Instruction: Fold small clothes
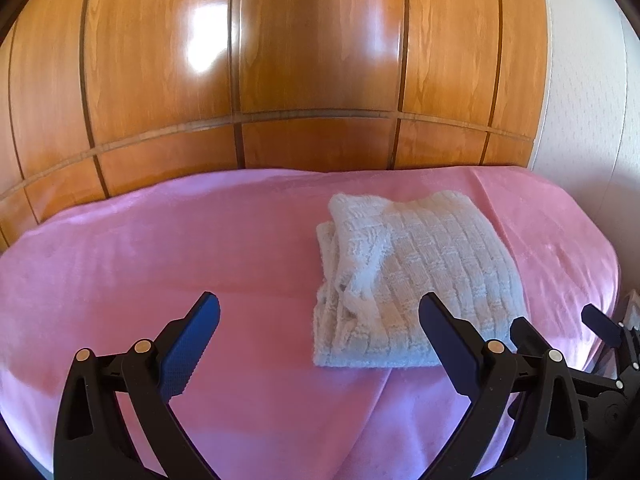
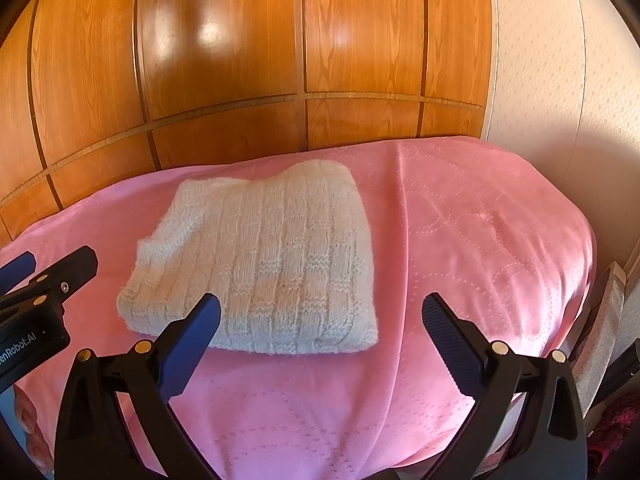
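I see the folded white cable-knit garment [image 2: 256,264] flat on the pink quilted bedspread [image 2: 460,240]. My left gripper [image 1: 320,316] and right gripper [image 2: 322,316] both hover wide, empty.

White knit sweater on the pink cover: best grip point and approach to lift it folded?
Pinch the white knit sweater at its near folded edge, coming in low from the front. That edge looks thick and straight; the left side shows loose stacked layers. Both grippers, left and right, are open.
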{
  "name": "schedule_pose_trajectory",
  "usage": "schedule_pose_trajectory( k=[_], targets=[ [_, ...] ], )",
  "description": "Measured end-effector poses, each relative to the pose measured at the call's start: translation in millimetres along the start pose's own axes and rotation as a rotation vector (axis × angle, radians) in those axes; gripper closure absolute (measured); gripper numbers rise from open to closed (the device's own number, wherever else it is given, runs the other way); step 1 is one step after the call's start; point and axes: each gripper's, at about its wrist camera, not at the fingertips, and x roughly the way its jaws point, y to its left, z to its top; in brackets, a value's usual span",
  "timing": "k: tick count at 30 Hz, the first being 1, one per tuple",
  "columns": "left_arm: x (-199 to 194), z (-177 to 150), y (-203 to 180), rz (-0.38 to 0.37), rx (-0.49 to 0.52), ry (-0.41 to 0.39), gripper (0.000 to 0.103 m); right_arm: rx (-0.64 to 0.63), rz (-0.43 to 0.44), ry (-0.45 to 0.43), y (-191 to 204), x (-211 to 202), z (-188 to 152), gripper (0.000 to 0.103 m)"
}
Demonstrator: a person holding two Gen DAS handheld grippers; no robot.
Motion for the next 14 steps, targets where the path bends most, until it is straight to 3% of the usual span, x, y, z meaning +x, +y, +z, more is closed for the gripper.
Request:
schedule_pose_trajectory(
  k=[14],
  targets=[
    [17,-4,9,-0.004,-0.046,0.073,0.004,0.014,-0.01,-0.009,-9,8,7,0.002]
  ],
)
